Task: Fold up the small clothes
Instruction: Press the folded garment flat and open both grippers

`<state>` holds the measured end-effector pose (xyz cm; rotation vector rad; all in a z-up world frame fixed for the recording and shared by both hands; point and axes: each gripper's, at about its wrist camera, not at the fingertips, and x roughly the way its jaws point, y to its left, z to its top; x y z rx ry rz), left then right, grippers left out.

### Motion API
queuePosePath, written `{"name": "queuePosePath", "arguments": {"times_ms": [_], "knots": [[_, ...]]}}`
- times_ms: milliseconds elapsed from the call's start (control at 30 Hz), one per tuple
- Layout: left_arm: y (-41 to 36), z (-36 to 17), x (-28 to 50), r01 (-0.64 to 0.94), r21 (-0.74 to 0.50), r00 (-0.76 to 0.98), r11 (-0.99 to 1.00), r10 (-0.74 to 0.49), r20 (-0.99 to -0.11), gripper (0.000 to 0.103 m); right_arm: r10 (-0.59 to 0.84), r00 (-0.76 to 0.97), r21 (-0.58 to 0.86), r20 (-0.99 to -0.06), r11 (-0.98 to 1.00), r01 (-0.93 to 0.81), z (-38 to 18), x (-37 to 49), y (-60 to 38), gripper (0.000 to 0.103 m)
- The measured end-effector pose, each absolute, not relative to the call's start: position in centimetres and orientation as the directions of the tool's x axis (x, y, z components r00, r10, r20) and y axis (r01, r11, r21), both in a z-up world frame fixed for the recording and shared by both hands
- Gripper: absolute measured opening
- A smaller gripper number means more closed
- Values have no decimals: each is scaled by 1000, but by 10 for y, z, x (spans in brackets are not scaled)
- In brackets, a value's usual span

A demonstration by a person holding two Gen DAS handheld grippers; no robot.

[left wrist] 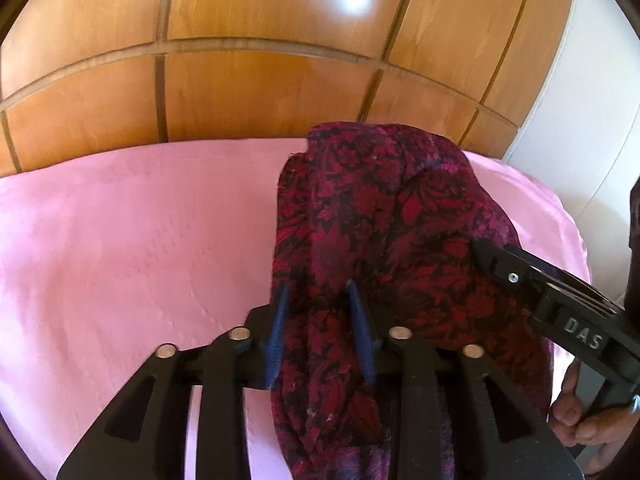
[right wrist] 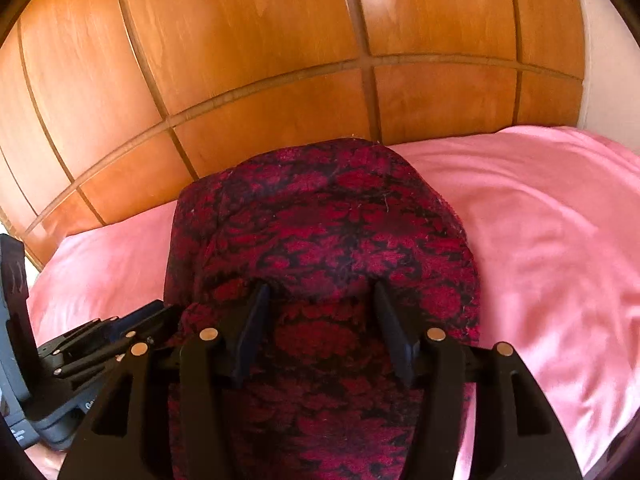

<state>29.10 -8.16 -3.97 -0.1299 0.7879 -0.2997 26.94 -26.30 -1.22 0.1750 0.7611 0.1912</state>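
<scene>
Currently the red patterned garment (left wrist: 384, 240) lies bunched on the pink bed sheet (left wrist: 120, 240), with a fold between the parted pads of each tool, left (left wrist: 320, 300) and right (right wrist: 318, 300); whether either clamps is unclear. Slack may slip free. The wooden headboard (left wrist: 260, 92) limits forward reach.

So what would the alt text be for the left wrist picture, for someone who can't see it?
A dark red floral cloth lies bunched on a pink sheet, with a fold of it between the blue fingers of the left hand-held gripper. The right hand-held gripper reaches onto the cloth from the right edge, and wooden panelling fills the background.
</scene>
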Motion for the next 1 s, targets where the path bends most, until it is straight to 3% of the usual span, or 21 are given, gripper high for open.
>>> {"name": "queuePosePath", "arguments": {"times_ms": [67,167,600,700,833,900,1000], "knots": [[-79,-37,284,216,-227,680,950,-313,-663,45,230,720,234,-655,967,-96,-4,263,-264,69],[-73,-32,274,212,-219,696,952,-305,-650,45,207,733,223,-648,972,-77,13,249,-258,76],[-51,-14,227,173,-166,772,971,-239,-590,45,71,791,165,-608,986,39,25,178,-247,87],[-44,-9,214,153,-162,793,975,-218,-569,59,43,794,150,-607,987,61,26,164,-244,93],[-38,-4,199,133,-142,808,981,-190,-558,60,10,796,145,-605,985,97,25,146,-242,98],[-35,-3,191,118,-135,818,984,-173,-549,72,1,795,143,-606,984,108,23,135,-239,99],[-31,-1,178,104,-132,826,986,-159,-541,72,-10,799,126,-601,986,108,22,124,-236,100]]}}
